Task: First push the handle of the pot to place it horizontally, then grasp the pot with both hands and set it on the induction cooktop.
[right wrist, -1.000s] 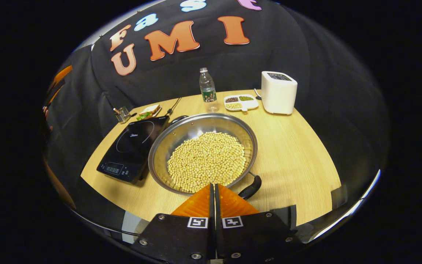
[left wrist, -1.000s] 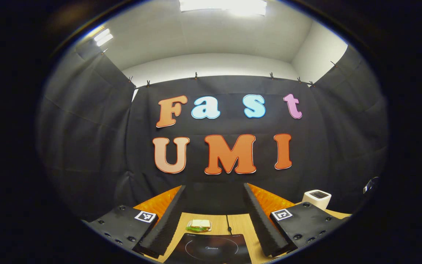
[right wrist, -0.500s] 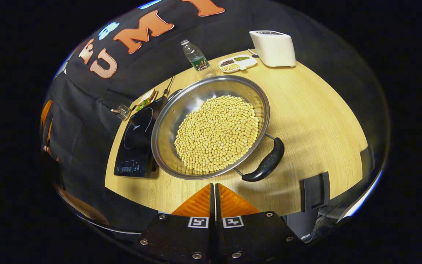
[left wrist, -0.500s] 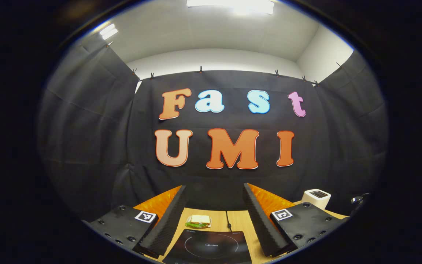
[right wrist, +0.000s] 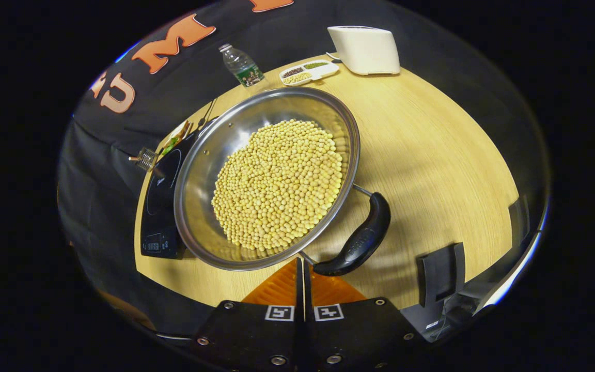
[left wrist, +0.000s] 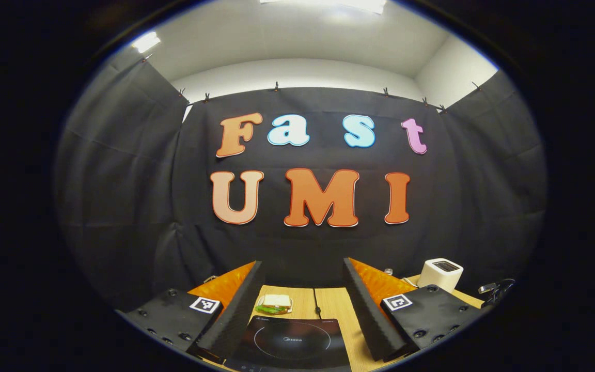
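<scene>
Right gripper [right wrist: 301,268] has closed in on pot handle [right wrist: 355,242]

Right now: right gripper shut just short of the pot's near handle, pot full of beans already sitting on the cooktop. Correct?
Not quite. In the right gripper view the pot stands on the table beside the induction cooktop, overlapping its edge at most, not on it. The rest holds: the right gripper is shut near the handle, beans inside.
</scene>
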Action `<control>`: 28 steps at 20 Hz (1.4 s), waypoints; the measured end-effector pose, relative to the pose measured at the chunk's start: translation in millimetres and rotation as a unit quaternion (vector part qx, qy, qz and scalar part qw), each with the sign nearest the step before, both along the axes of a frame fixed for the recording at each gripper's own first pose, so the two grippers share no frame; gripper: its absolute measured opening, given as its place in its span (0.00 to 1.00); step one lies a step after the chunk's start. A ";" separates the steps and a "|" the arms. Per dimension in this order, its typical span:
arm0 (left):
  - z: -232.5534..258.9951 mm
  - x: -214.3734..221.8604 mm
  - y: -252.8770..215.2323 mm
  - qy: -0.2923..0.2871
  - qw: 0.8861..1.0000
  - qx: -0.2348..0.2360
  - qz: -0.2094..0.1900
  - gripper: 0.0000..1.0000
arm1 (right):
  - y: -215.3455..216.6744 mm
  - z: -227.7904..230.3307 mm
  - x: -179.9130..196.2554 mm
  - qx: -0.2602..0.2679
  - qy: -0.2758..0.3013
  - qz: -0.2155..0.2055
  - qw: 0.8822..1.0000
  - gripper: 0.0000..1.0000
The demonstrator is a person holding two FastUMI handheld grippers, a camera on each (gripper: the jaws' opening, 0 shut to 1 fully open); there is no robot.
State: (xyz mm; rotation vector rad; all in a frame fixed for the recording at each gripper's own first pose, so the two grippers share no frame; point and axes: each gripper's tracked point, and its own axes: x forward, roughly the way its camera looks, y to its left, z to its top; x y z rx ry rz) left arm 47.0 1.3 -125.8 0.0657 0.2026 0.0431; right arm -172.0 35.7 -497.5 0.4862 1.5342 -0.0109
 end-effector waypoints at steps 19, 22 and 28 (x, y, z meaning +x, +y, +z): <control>6.4 -1.1 -20.5 -0.003 1.000 0.020 -0.012 1.00 | -55.7 -18.6 47.3 -0.038 -0.004 -0.042 0.998 0.00; 5.5 -2.0 -17.6 -0.002 1.000 0.020 -0.011 1.00 | -66.6 -21.8 53.4 -0.054 -0.011 -0.035 0.998 0.00; 3.8 -3.7 -7.6 0.000 1.000 0.019 -0.003 1.00 | -77.4 -29.3 67.9 -0.067 -0.011 -0.039 0.997 0.00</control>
